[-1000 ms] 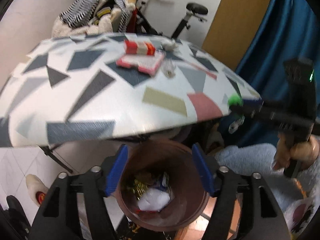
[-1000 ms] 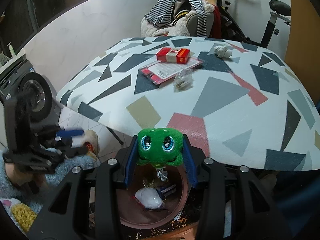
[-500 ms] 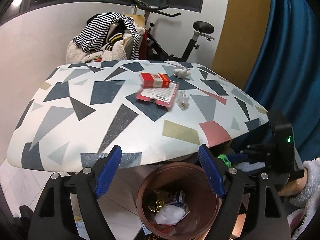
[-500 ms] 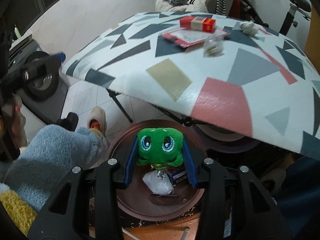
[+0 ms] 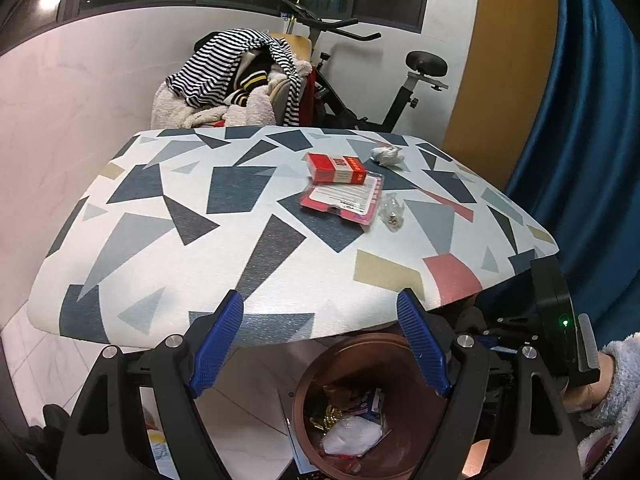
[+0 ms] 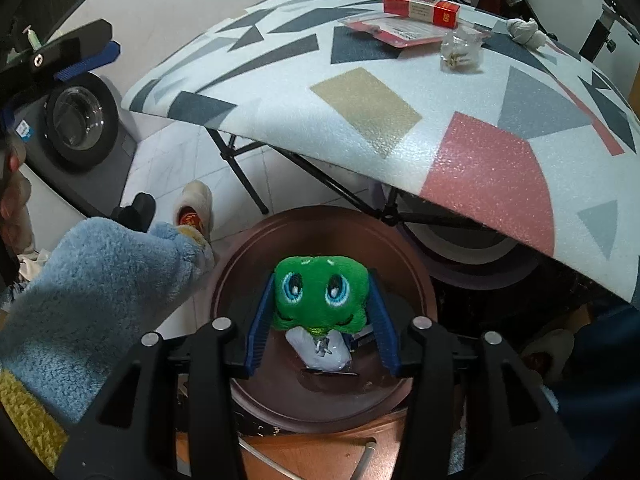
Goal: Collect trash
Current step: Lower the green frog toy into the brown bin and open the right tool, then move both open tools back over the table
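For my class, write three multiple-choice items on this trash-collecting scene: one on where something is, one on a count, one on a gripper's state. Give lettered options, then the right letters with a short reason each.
1. Where is the green plush toy?
A. On the patterned table
B. Between the right gripper's fingers, above the brown bin
C. On the floor tiles

2. How many items lie on the patterned table?
A. Two
B. Four
C. Seven

3. What is the state of the left gripper?
A. Open, holding nothing
B. Shut on the red box
C. Shut on a tissue

Answers:
1 B: the right gripper clamps the toy over the brown bin.
2 B: the red box, red-edged flat packet, small clear bag and crumpled white tissue.
3 A: its blue pads stand wide apart with nothing between them.
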### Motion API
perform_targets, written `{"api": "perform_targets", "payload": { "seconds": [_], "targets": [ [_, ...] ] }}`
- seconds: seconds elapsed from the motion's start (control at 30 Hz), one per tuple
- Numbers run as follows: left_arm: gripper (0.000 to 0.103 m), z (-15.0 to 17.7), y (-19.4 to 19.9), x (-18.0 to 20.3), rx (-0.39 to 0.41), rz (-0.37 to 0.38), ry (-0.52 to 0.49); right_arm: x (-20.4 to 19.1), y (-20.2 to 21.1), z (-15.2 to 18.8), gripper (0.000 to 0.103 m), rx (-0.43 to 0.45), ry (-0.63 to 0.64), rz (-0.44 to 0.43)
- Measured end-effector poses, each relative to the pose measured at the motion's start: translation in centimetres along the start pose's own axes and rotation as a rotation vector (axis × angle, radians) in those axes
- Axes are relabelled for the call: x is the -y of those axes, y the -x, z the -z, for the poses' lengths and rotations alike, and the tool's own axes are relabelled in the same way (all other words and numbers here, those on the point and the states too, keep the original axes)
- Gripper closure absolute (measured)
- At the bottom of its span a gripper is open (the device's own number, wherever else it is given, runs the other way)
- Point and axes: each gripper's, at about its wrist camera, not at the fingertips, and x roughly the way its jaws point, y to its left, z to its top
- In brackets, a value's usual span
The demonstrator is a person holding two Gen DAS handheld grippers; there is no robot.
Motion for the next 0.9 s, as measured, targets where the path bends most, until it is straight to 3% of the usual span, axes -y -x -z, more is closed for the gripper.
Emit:
{"api": "perform_targets", "payload": {
  "seconds": [0.03,0.1,0.23,0.6,0.9],
  "targets": [
    [0.026,0.0,0.0,-0.1,0.0,-0.003,0.0,0.1,0.2,-0.1,0.039,0.008,-0.006,0.012],
    [0.026,-0.2,0.0,-0.2,0.002,-0.006,0.0,0.3,0.5,-0.1,0.03,0.023,-0.009,0.017],
    [0.026,-0.5,0.1,-0.3,0.01,-0.013,-0.004,1.1,2.2,-0.8,0.018,0.08,-0.015,0.049],
    [0.022,-3.2,0.4,0.0,0.06,-0.027,-0.042,5.9,7.9,-5.3,0.006,0.238,-0.067,0.154],
    [0.012,-6.3,0.3,0.1,0.103,-0.055,-0.077,9.6,11.0,-8.3,0.006,0.305,-0.111,0.224]
  ]
}}
